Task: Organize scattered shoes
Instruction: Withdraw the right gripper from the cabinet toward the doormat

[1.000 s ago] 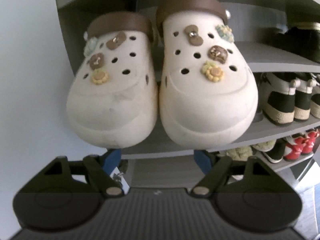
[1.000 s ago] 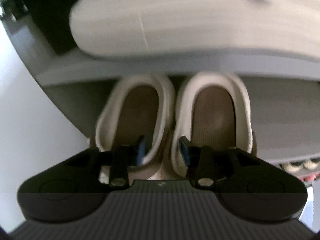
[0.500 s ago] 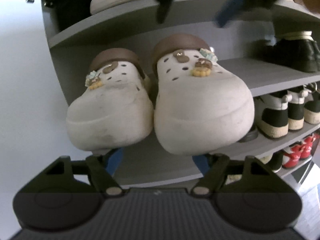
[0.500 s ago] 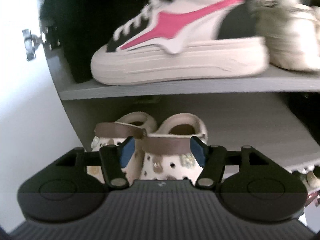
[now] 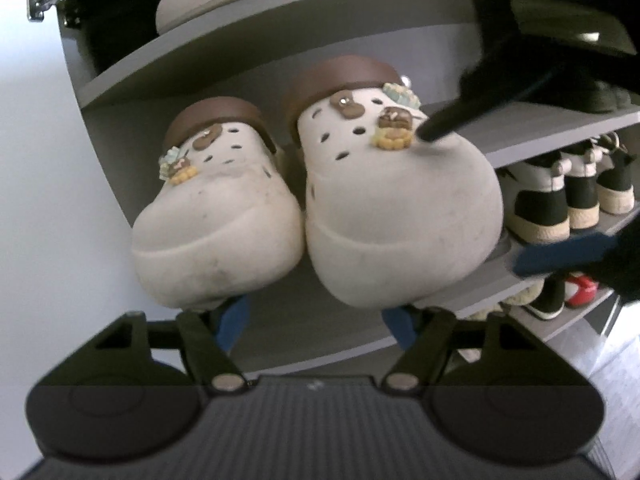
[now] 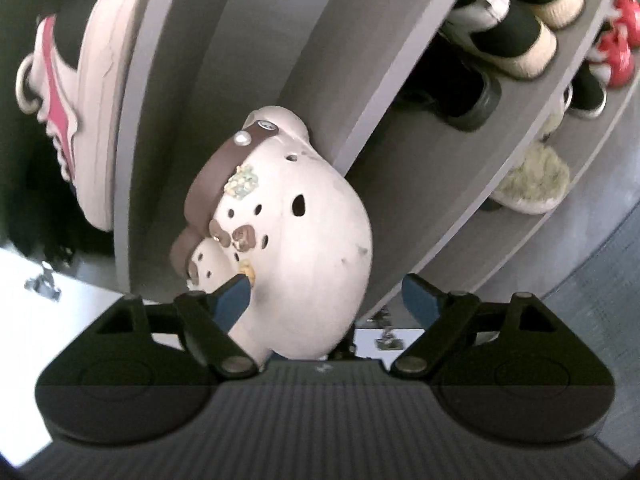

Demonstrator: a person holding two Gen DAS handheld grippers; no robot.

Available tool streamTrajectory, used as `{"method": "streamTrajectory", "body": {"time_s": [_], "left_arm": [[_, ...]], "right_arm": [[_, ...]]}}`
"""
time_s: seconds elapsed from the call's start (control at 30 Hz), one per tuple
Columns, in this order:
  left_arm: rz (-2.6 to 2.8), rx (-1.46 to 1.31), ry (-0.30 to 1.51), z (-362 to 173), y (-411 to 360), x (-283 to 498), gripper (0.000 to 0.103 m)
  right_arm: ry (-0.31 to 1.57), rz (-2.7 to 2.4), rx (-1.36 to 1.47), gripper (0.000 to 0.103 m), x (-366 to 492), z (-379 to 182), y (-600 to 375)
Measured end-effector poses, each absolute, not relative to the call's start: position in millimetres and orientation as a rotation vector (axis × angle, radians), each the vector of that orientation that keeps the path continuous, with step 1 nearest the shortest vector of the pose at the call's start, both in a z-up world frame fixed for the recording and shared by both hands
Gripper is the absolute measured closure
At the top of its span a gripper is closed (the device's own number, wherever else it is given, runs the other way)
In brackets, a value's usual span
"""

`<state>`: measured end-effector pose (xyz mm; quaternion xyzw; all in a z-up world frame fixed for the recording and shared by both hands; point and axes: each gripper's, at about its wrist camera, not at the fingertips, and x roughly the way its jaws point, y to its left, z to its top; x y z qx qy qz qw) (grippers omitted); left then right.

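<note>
No text, brand, number or sign can be read in either view. The charms on the cream clogs are small shapes without letters. A tiny pale mark on each gripper's ribbed body, and one on the pink-striped sneaker, are too small or blurred to make out.

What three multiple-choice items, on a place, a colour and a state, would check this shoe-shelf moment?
1. Where is the pink-striped sneaker? A on the shelf board above the clogs; B beside the clogs; C on the floor.
2. What colour are the clog straps? A blue; B brown; C red.
3. How do the clogs stand? A stacked; B overturned; C upright, side by side.
Key: 1 A, the shelf board separates them; 2 B, both straps show brown; 3 C, soles down, toes outward.
</note>
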<state>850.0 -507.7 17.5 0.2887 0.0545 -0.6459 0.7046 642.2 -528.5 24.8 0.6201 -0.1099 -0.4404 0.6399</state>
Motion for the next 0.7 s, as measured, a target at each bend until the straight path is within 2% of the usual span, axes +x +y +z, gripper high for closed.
{"method": "streamTrajectory", "body": {"time_s": [0.4, 0.57, 0.7], "left_arm": [[-1.405, 0.615, 0.127, 33.4, -549.2, 852.7, 0.032], [-1.316, 0.614, 0.216, 31.0, -581.6, 866.0, 0.033], [-1.306, 0.642, 0.177, 23.4, -578.8, 863.9, 0.029]], "right_arm": [[-0.271, -1.046, 1.376, 0.036, 644.1, 41.5, -567.6], [-0.282, -1.037, 1.386, 0.036, 656.8, 44.4, -591.4], [-0.287, -1.043, 1.377, 0.036, 653.2, 46.1, -588.0]]}}
